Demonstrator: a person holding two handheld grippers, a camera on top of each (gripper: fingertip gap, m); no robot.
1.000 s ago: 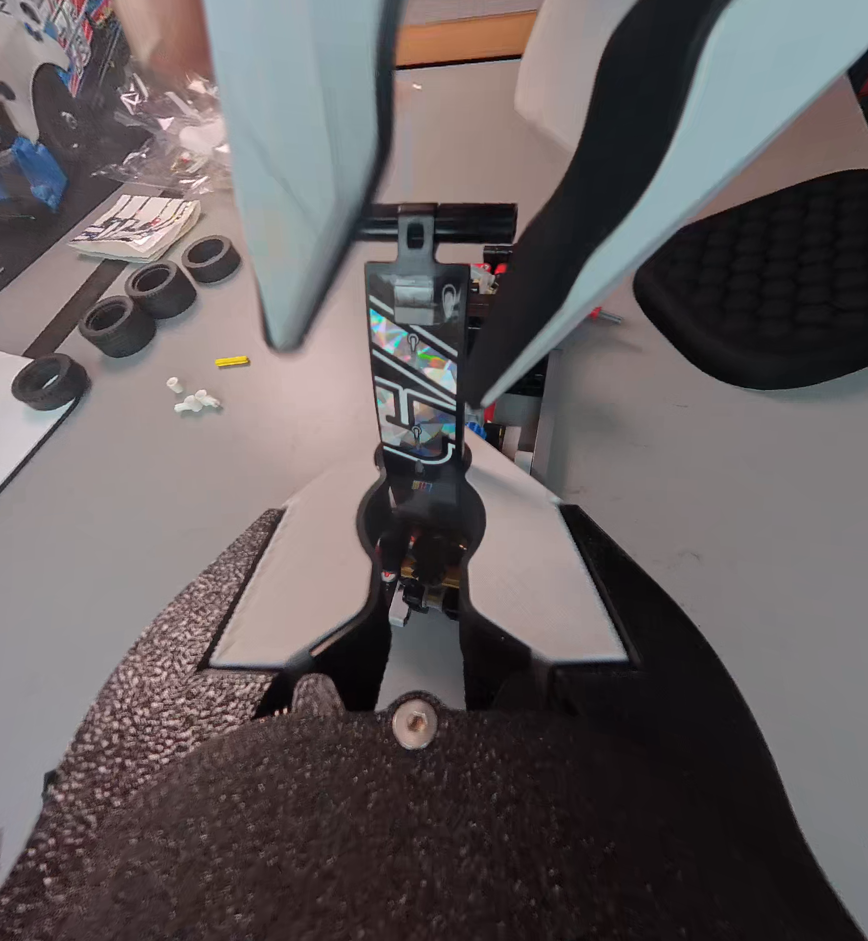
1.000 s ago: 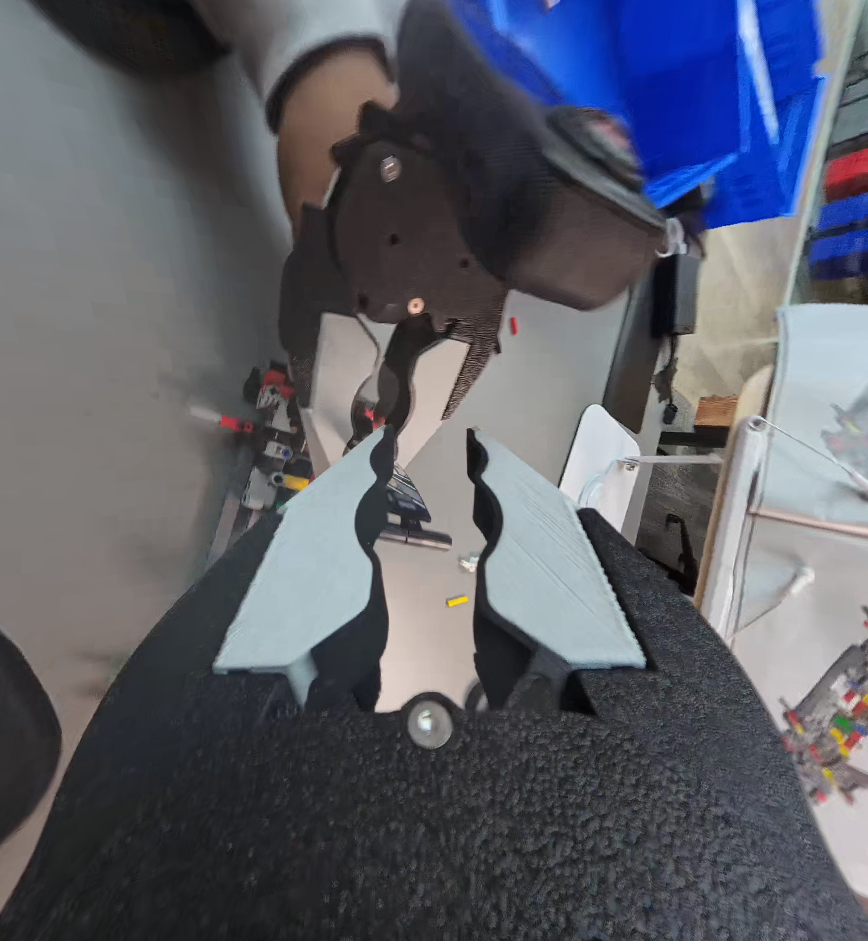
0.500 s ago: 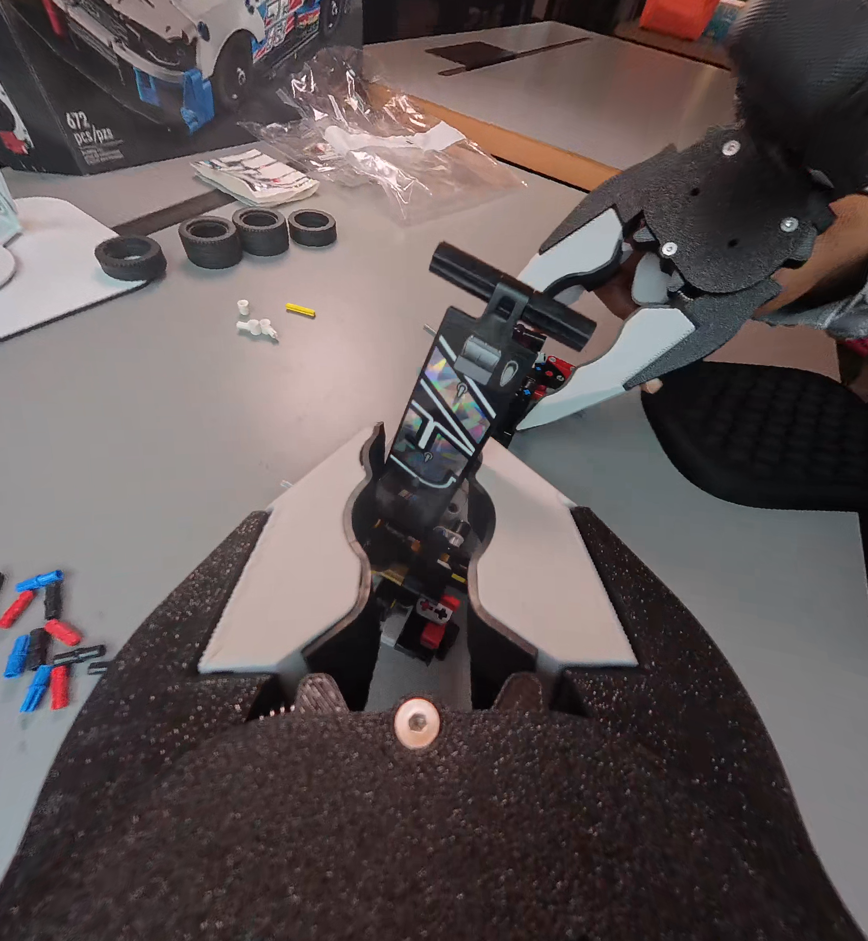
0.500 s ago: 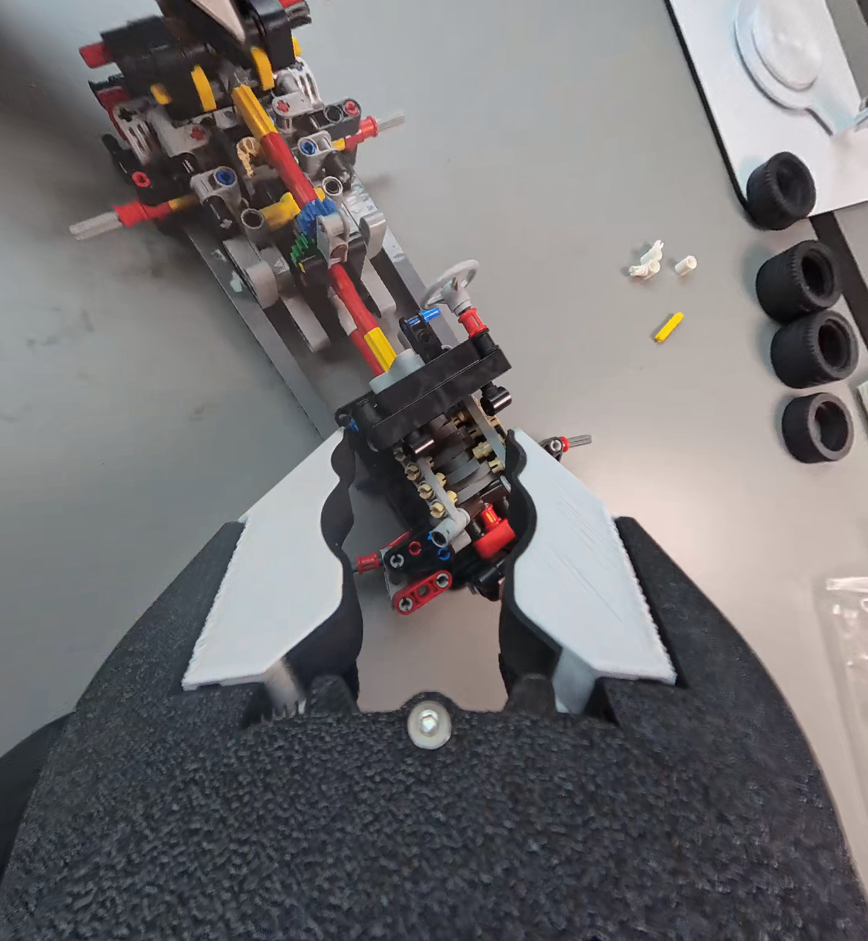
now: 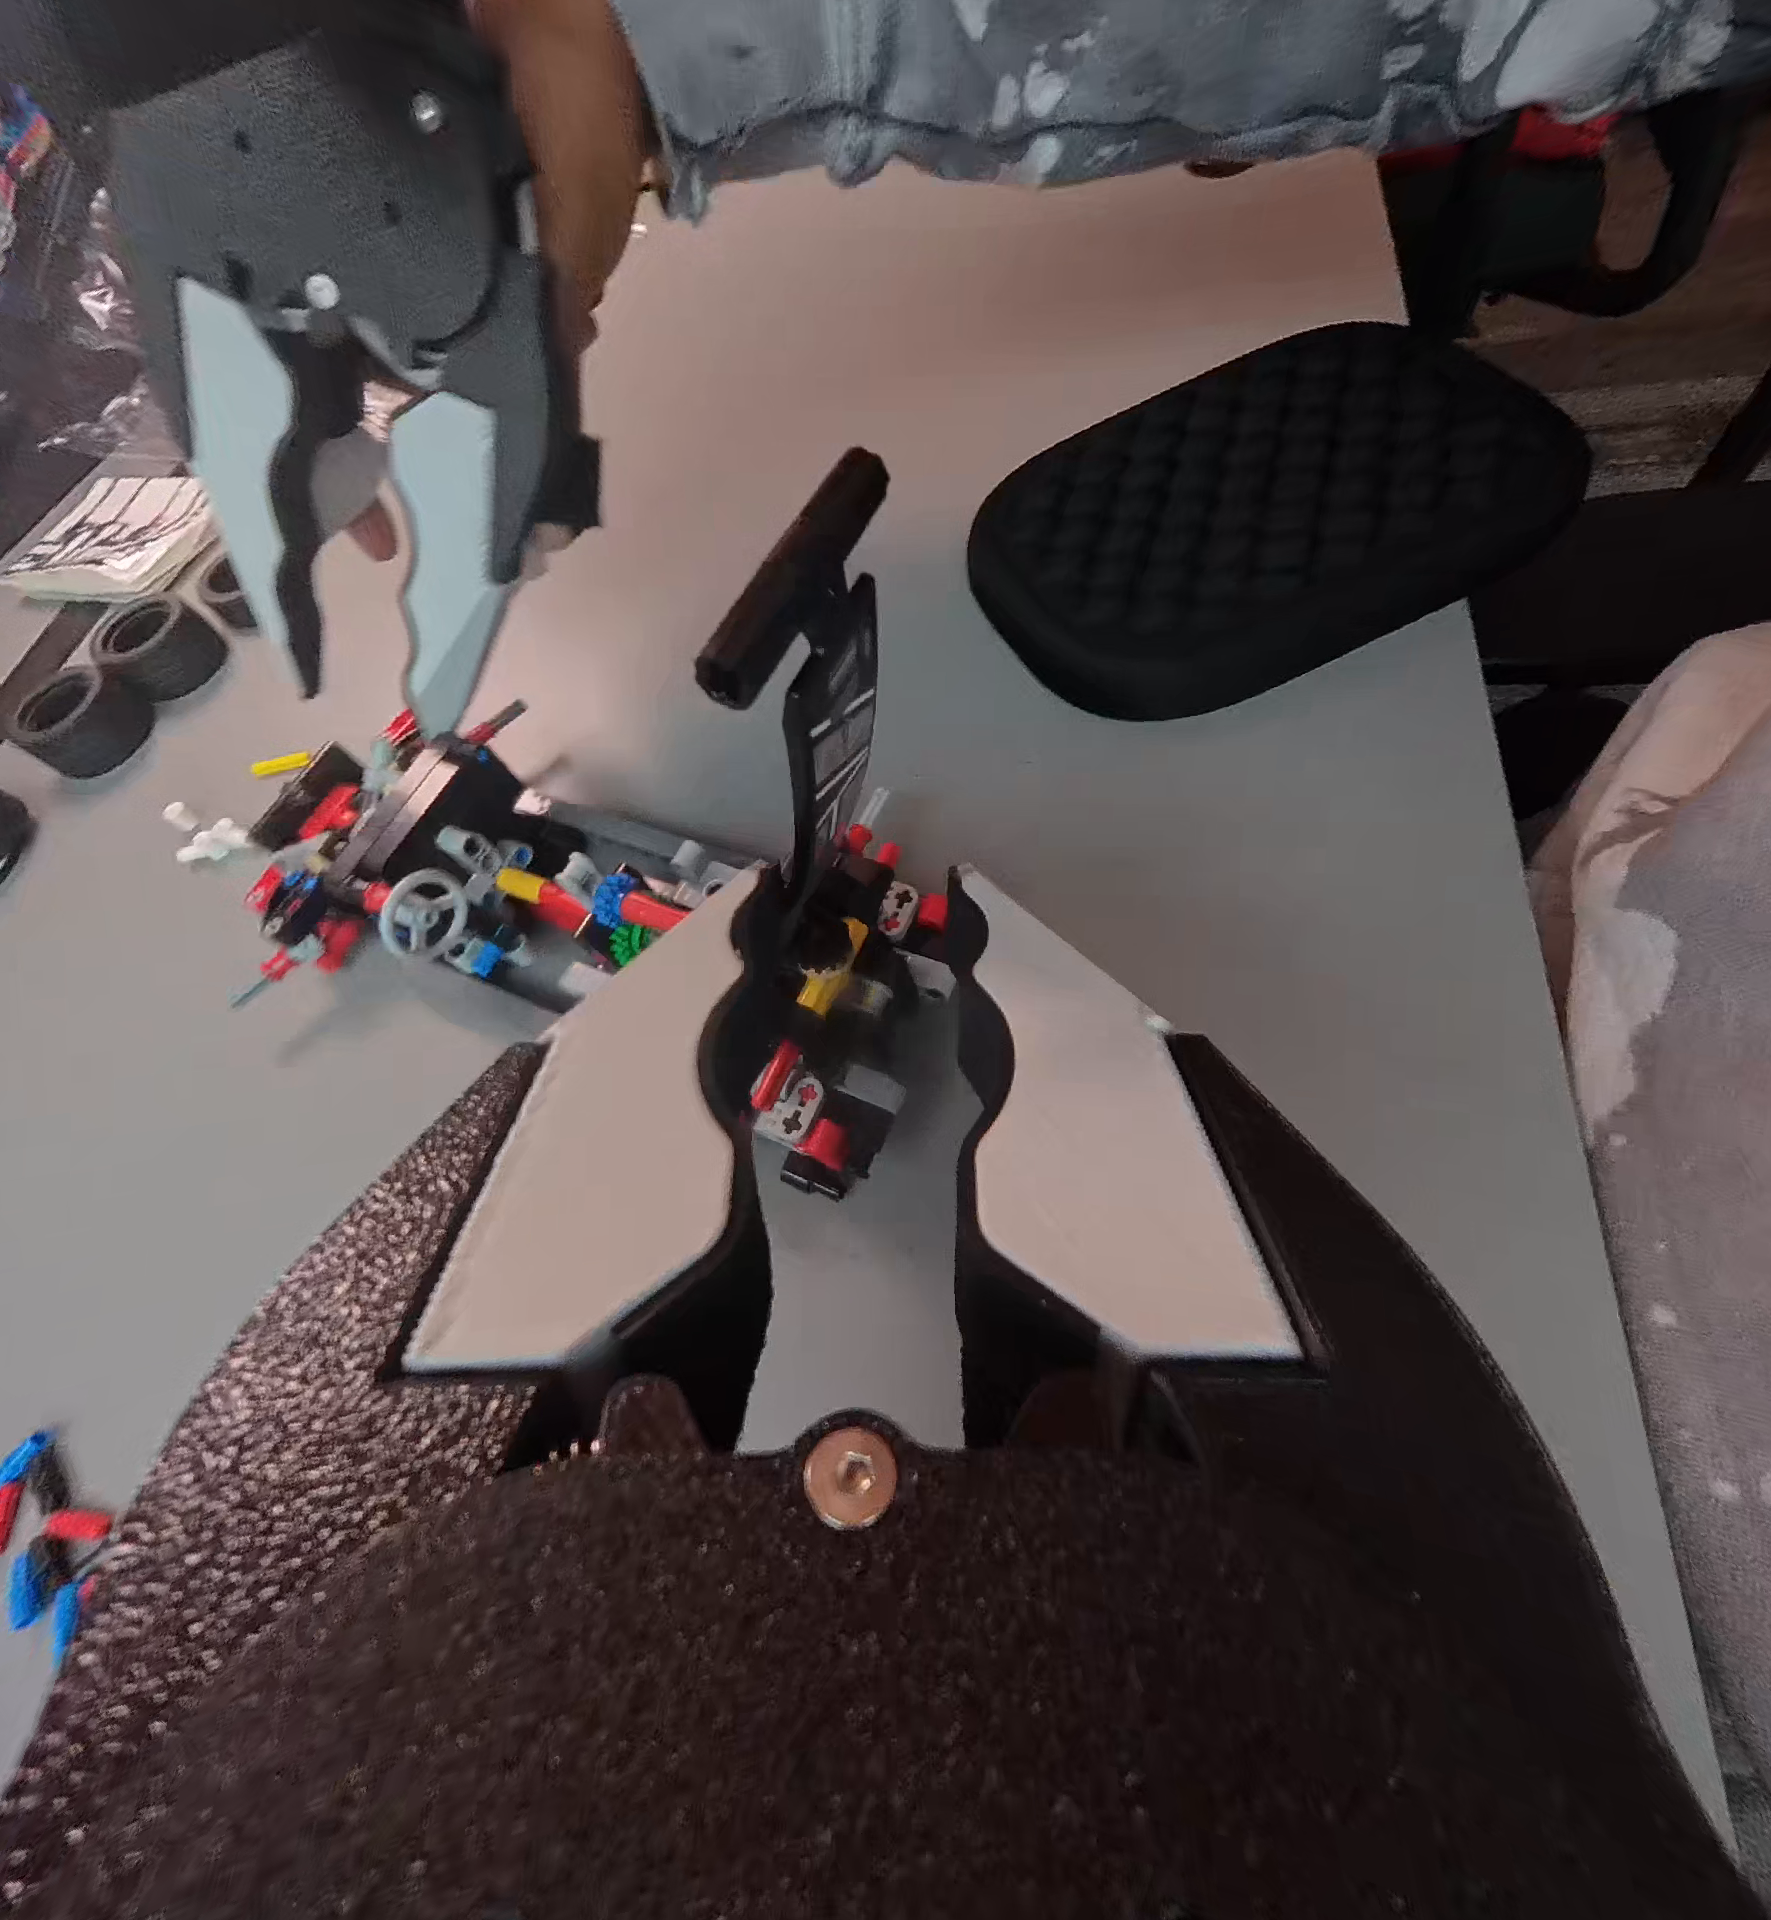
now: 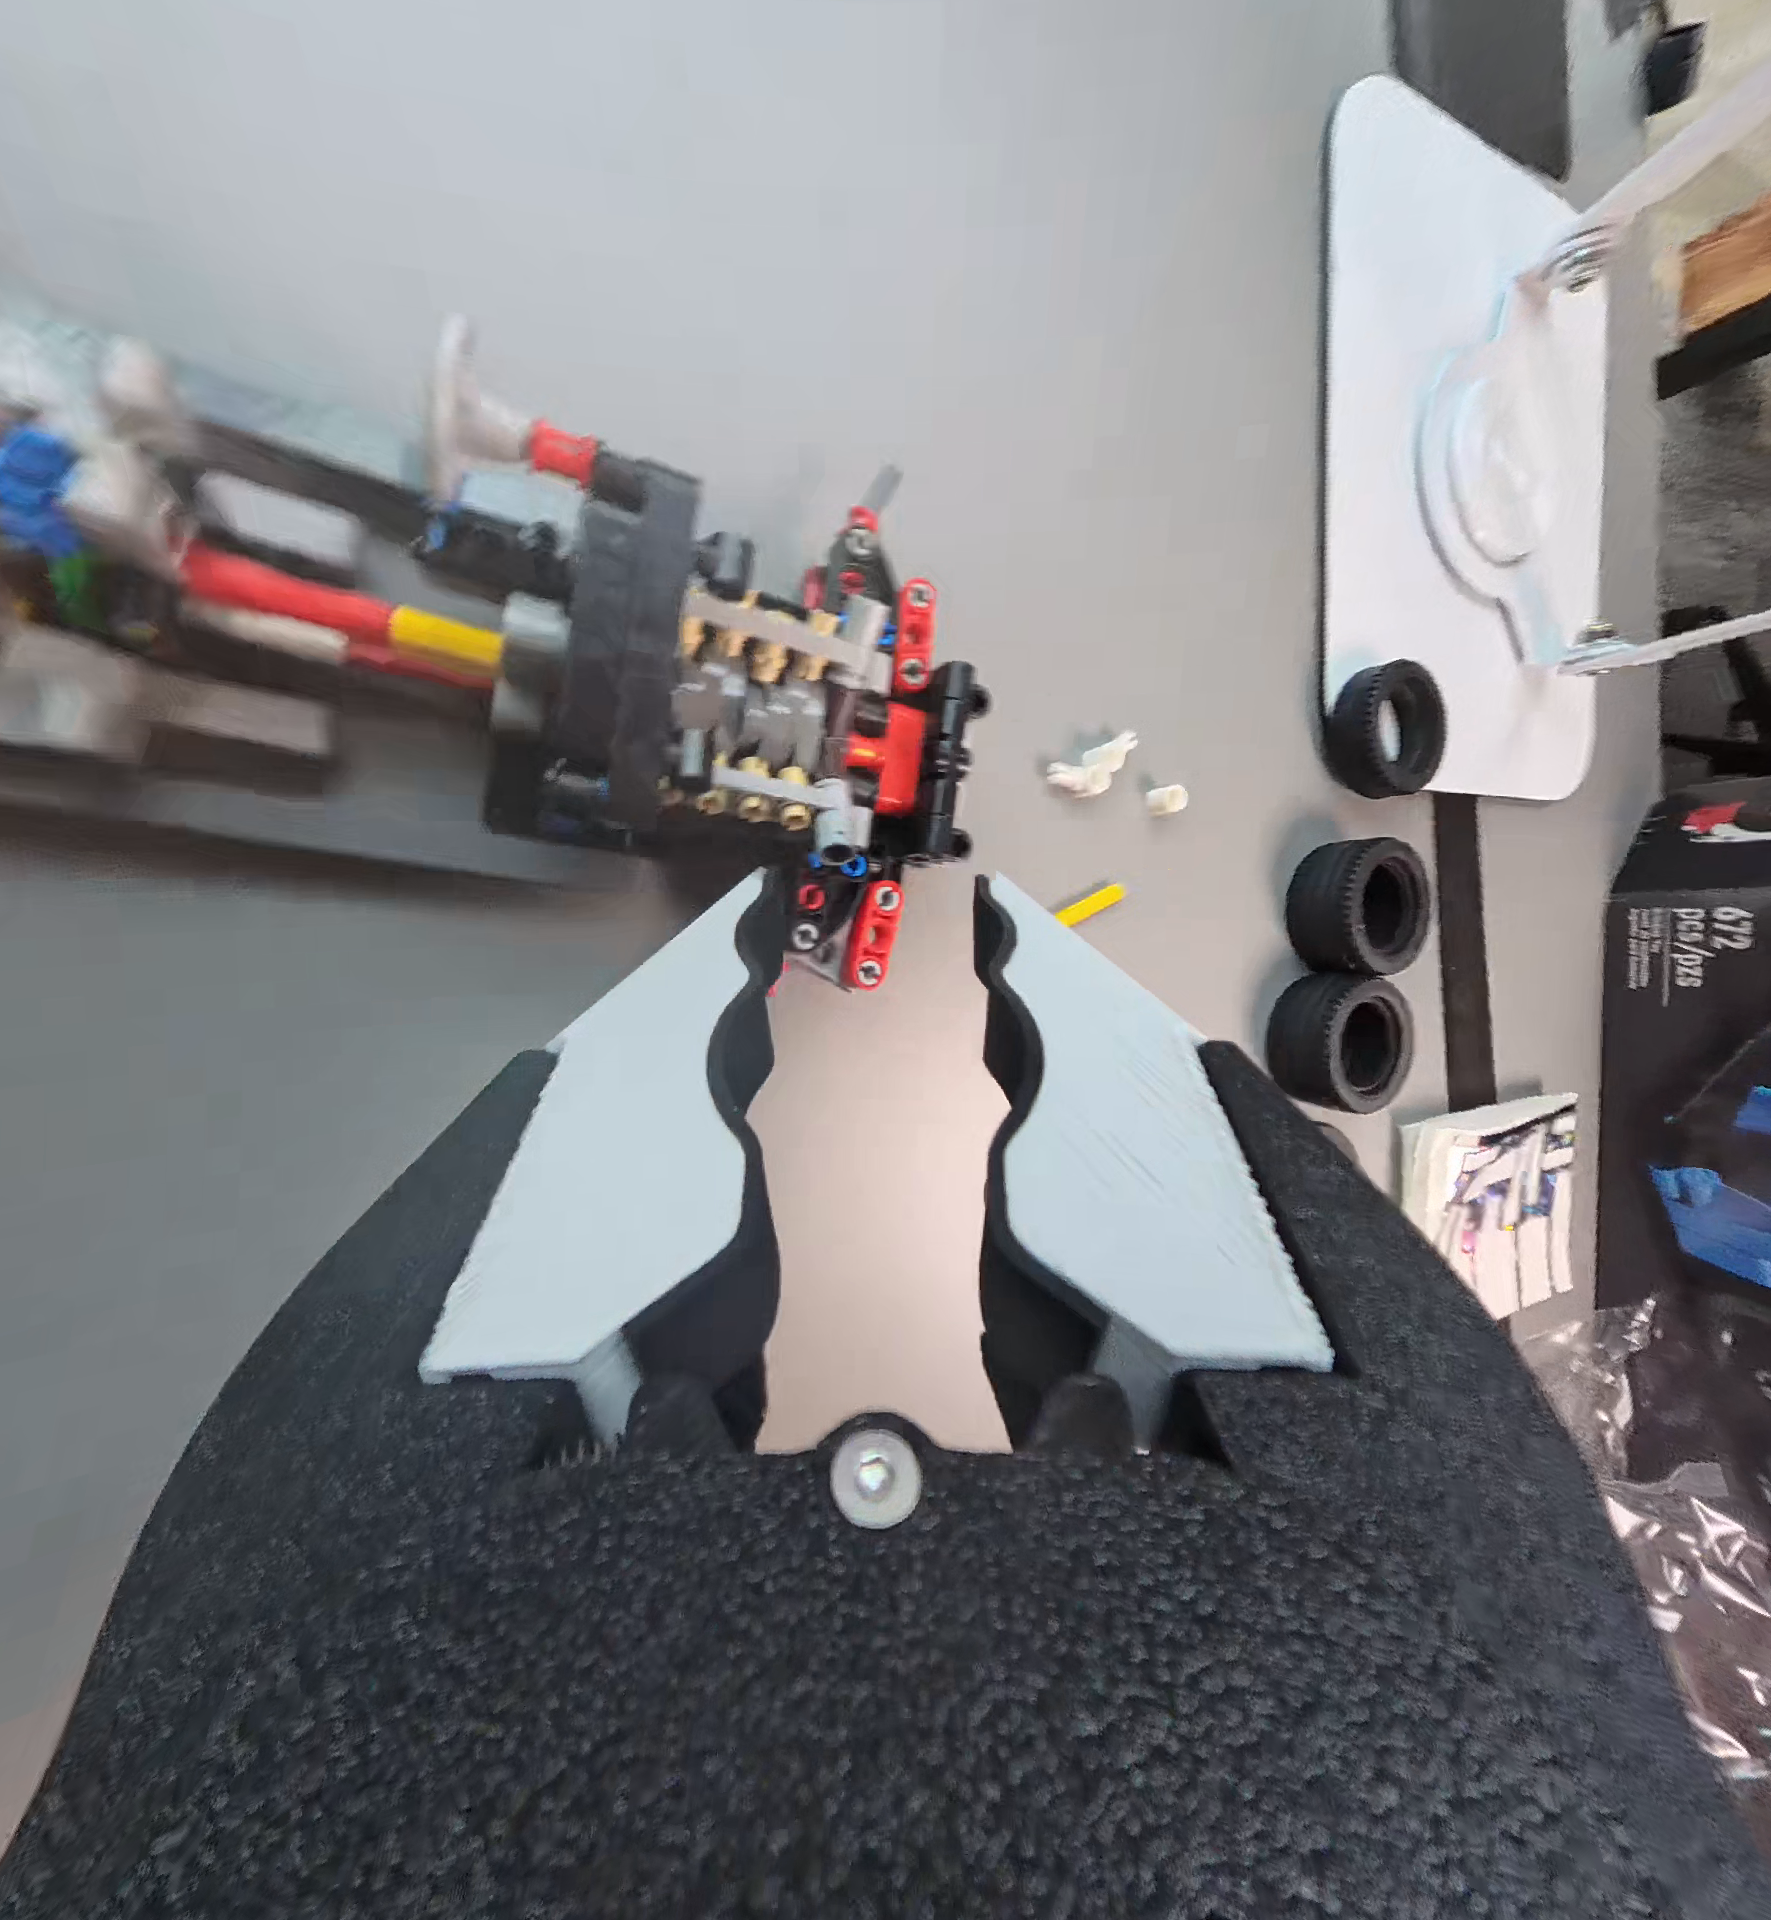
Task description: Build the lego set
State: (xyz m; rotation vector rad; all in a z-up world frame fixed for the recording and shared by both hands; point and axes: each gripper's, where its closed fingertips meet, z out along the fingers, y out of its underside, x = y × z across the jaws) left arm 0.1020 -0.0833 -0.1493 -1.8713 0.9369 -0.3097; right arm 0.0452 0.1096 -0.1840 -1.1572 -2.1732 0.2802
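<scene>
Both jaws stand apart and grip nothing. On the left gripper (image 5: 860, 883) they straddle the rear end of the lego chassis (image 5: 507, 883), which lies flat on the grey counter (image 5: 112, 1122); I cannot tell if they touch the bricks. A black fin (image 5: 839, 727) with a bar on top rises from this rear end, tilted a little, just beyond the fingertips.

The right gripper (image 6: 870, 883) points at the other end of the chassis (image 6: 746, 707), where the engine block with tan pins sits. Its left fingertip (image 6: 751, 904) is just beside a red beam (image 6: 876, 930) at the corner of the model, but contact is not clear. In the left wrist view the right gripper (image 5: 382, 665) hangs above the front of the chassis, jaws released, and a hand (image 5: 569, 208) holds it from behind.

A grey steering wheel (image 5: 429, 920) sits in the middle of the chassis, next to a red and yellow axle (image 5: 569, 899). Near the front end lie a yellow pin (image 6: 1089, 904) and some small white pieces (image 6: 1094, 774). Black tyres (image 6: 1359, 920) are farther to the side, one of them on a white plate (image 6: 1380, 312). Beside the tyres are a sticker sheet (image 6: 1494, 1205) and the set box (image 6: 1712, 987). Loose blue, red and black pins (image 5: 8, 1558) lie near the left gripper. A black cushion (image 5: 1276, 520) rests beyond the counter edge.
</scene>
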